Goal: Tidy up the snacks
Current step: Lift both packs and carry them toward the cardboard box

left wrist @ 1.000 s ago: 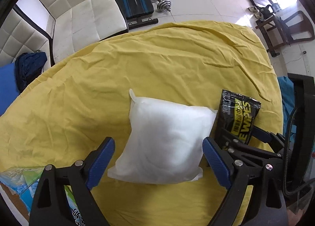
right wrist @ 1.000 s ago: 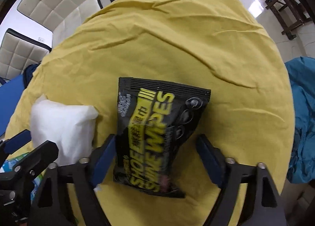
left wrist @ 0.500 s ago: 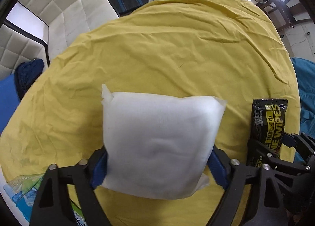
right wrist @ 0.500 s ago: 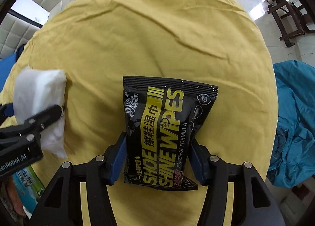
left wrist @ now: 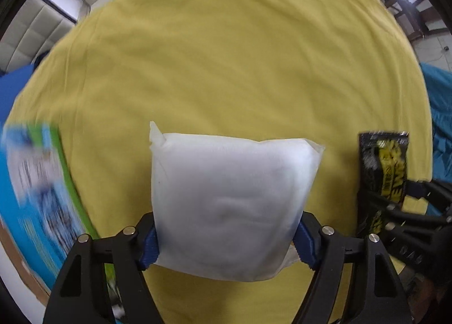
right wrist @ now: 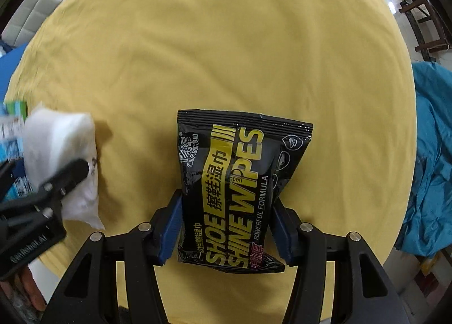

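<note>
Two packets are in hand here, one per gripper, and a third printed item sits off to the side. The left gripper (left wrist: 226, 239) is clamped on a soft white pillow-shaped pouch (left wrist: 231, 199), plain and unprinted, with crimped seams and a small pointed corner at its upper left. Its blue pads (left wrist: 149, 247) press into the pouch's lower sides, so the fabric puckers a little between them; most of the pouch sticks out forward of the fingers, above the round counter covered in a wrinkled yellow cloth (left wrist: 226, 55).

The right gripper (right wrist: 226, 228) is closed on a glossy black foil packet with yellow lettering reading "SHOE SHINE WIPES" (right wrist: 237, 182). The packet stands lengthwise along the fingers, sealed ribbed edge away from the camera, its lower half squeezed between the blue pads (right wrist: 169, 228). From the left camera the same black packet appears at the far right, held beside the white pouch and apart from it.

At the left edge lies a flat blue-and-green printed box (left wrist: 36, 197); it is badly blurred, so I can't say whether it rests on the counter or just beside it. A teal cloth (right wrist: 432, 154) is heaped beyond the counter's right rim.
</note>
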Demonstrator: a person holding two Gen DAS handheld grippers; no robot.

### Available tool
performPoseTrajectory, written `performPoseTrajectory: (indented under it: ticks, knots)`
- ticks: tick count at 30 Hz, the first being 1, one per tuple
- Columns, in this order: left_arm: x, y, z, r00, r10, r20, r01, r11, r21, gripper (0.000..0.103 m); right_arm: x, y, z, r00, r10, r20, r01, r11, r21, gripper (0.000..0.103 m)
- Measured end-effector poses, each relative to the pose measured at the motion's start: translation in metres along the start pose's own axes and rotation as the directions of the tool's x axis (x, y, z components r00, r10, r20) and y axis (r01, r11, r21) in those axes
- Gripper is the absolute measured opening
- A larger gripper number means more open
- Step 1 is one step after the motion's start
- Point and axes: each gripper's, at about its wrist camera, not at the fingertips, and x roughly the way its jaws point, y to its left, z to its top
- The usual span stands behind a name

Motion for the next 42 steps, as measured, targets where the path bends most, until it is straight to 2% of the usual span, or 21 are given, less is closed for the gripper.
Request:
performPoseTrajectory:
  ticks: [4,6,11,16,18,21,23,25,26,32,37,42]
  knots:
    - [0.012,0.004,-0.031,1.000,-0.004,-0.020,0.004,1.000,-0.017,0.075,0.010,0.007,-0.019,1.000,-0.015,-0.013,0.015,1.000,-0.001,0.059]
    - [0.013,0.005,-0.035,1.000,-0.011,-0.006,0.010,1.000,-0.021,0.076,0.014,0.012,-0.020,0.999,-0.037,-0.010,0.037,0.999,-0.004,0.059]
    - [0.017,0.011,-0.028,1.000,-0.031,0.003,0.031,1.000,0.002,0.080,0.025,0.042,-0.023,0.997,-0.077,0.003,0.077,0.997,0.009,0.062]
    - [0.039,0.015,-0.022,1.000,-0.023,-0.018,0.024,0.999,0.035,0.083,0.026,0.038,-0.020,0.995,-0.096,0.009,0.096,0.995,0.008,0.063]
    - [0.039,0.012,-0.024,1.000,-0.008,0.002,0.007,0.999,0.043,0.084,0.024,0.045,-0.020,0.995,-0.094,0.013,0.094,0.995,0.013,0.063]
    - [0.040,0.013,-0.025,1.000,-0.003,0.012,0.003,1.000,0.031,0.083,0.018,0.035,-0.030,0.995,-0.092,0.022,0.092,0.996,0.023,0.063]
    - [0.040,0.012,-0.027,1.000,-0.004,0.016,0.004,1.000,0.019,0.078,0.018,0.028,-0.038,0.995,-0.091,0.030,0.090,0.995,0.030,0.063]
    - [0.033,0.009,-0.036,1.000,-0.003,0.027,0.003,1.000,0.003,0.074,0.015,0.029,-0.043,0.995,-0.084,0.044,0.083,0.996,0.041,0.061]
    - [0.030,0.000,-0.046,0.999,0.002,0.034,-0.002,1.000,0.002,0.073,0.017,0.014,-0.048,0.995,-0.081,0.049,0.079,0.996,0.042,0.058]
    - [0.009,-0.008,-0.058,0.997,0.003,0.082,-0.003,1.000,0.003,0.071,0.011,0.009,-0.070,0.996,-0.070,0.060,0.068,0.997,0.037,0.051]
    - [-0.028,0.009,-0.076,0.990,-0.021,0.142,0.023,1.000,-0.012,0.071,-0.013,0.019,-0.092,0.994,-0.044,0.100,0.041,0.999,0.029,0.050]
    - [-0.072,0.027,-0.094,0.975,-0.045,0.220,0.051,0.998,-0.023,0.071,-0.052,0.035,-0.118,0.986,0.001,0.169,-0.003,1.000,0.009,0.050]
